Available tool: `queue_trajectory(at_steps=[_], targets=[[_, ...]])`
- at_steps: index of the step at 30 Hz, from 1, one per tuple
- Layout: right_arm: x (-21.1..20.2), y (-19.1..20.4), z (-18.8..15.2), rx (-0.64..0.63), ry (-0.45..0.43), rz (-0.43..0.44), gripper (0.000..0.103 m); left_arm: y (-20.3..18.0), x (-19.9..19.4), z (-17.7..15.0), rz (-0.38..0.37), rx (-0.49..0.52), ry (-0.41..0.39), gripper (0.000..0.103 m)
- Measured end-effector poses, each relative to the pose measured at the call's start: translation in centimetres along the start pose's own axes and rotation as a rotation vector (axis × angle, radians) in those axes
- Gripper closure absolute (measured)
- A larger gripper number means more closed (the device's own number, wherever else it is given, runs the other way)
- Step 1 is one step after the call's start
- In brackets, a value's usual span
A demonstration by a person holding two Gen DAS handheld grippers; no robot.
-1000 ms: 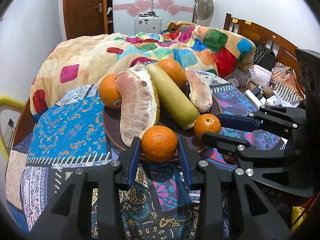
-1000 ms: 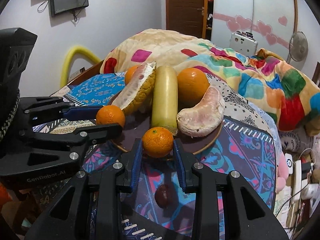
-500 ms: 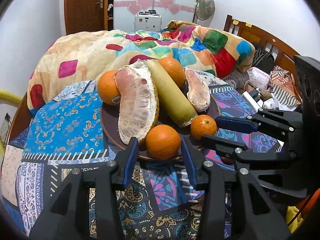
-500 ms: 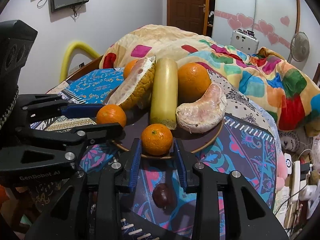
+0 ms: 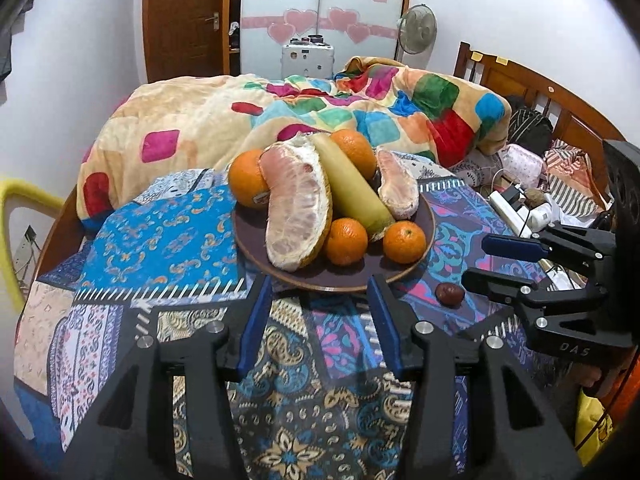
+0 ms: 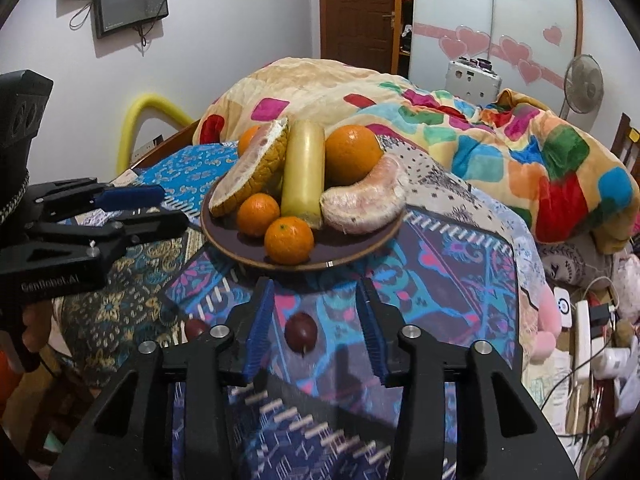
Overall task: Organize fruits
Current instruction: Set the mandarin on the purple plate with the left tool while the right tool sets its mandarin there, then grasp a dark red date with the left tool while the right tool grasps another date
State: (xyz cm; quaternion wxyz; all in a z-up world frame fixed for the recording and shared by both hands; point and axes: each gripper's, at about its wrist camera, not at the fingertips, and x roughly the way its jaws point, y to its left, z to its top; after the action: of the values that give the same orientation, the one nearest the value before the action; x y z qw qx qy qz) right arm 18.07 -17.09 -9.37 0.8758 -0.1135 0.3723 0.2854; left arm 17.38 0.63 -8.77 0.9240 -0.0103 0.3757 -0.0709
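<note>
A dark round plate (image 5: 428, 216) (image 6: 360, 240) holds two pomelo pieces, a yellow-green cane piece (image 5: 352, 188), two large oranges and two small tangerines (image 5: 346, 241) (image 5: 404, 241). My left gripper (image 5: 320, 300) is open and empty, just short of the plate's near rim. My right gripper (image 6: 316, 304) is open and empty, also short of the plate. A dark red jujube (image 6: 301, 332) lies on the cloth between the right gripper's fingers; it also shows in the left wrist view (image 5: 449, 293). A second jujube (image 6: 196, 327) lies left of it.
The plate stands on a table under a patterned blue cloth (image 5: 168, 236). A bed with a colourful blanket (image 5: 360, 108) is behind. Power strips and cables (image 6: 584, 332) lie at the right. A yellow padded rail (image 5: 16, 200) stands at the left.
Both grippers let go of their tangerines, which now rest on the plate, and drew back from it, jaws wider open.
</note>
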Motion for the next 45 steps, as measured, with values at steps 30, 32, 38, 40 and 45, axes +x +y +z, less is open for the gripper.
queue_trajectory(at_steps=[30, 32, 38, 40, 45], targets=[[-2.9, -0.6, -3.2, 0.061, -0.012, 0.004, 0.09, -3.6, 0.1, -2.6, -0.062, 0.004, 0.074, 0.053], [-3.6, -0.7, -3.4, 0.064, -0.022, 0.0, 0.09, -4.3, 0.3, -3.1, -0.055, 0.008, 0.075, 0.053], [-4.5, -1.0, -4.2, 0.073, -0.026, 0.0, 0.09, -5.7, 1.2, -4.2, -0.072, 0.016, 0.097, 0.062], [-4.5, -1.1, -4.4, 0.078, -0.025, 0.0, 0.09, -5.9, 1.7, -4.5, -0.081, 0.015, 0.109, 0.069], [-4.3, -1.2, -4.6, 0.084, -0.021, 0.003, 0.09, -5.7, 1.8, -4.6, -0.106, 0.022, 0.095, 0.076]])
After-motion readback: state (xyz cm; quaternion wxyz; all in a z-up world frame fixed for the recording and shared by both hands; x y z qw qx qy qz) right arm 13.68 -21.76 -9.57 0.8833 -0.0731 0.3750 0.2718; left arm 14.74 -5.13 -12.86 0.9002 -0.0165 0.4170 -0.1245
